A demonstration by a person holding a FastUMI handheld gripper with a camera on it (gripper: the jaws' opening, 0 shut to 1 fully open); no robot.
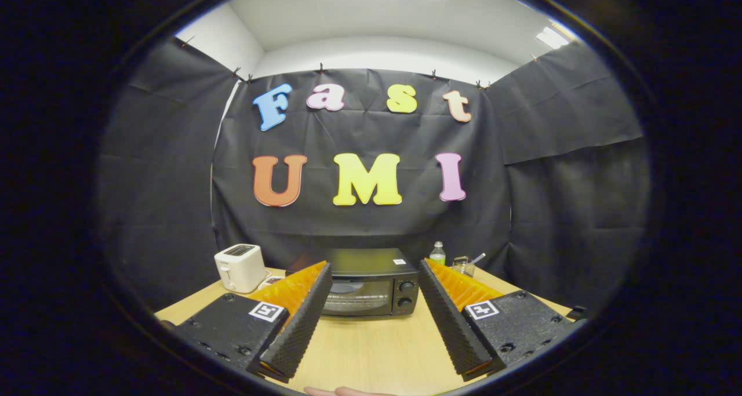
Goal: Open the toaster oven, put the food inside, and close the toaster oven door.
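While its door is closed, the black box-shaped metal toaster oven [371, 283] sits beyond the gripper [374, 277], whose fingers spread wide, holding nothing, seemingly framing it for approach; a white plastic toaster [240, 266] stands beside the oven.

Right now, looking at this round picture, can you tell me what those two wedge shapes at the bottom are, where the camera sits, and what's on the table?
The two wedges are the fingers of a hand-held gripper, a two-finger tool a person carries; no robot arm here. The camera rides on it and looks forward along the fingers. They stand open and hold nothing. Beyond them, on a wooden table, sits a black toaster oven with its door shut. To its left is a white toaster; to its right, a bottle and a small wire basket. Part of a hand shows at the table's near edge.
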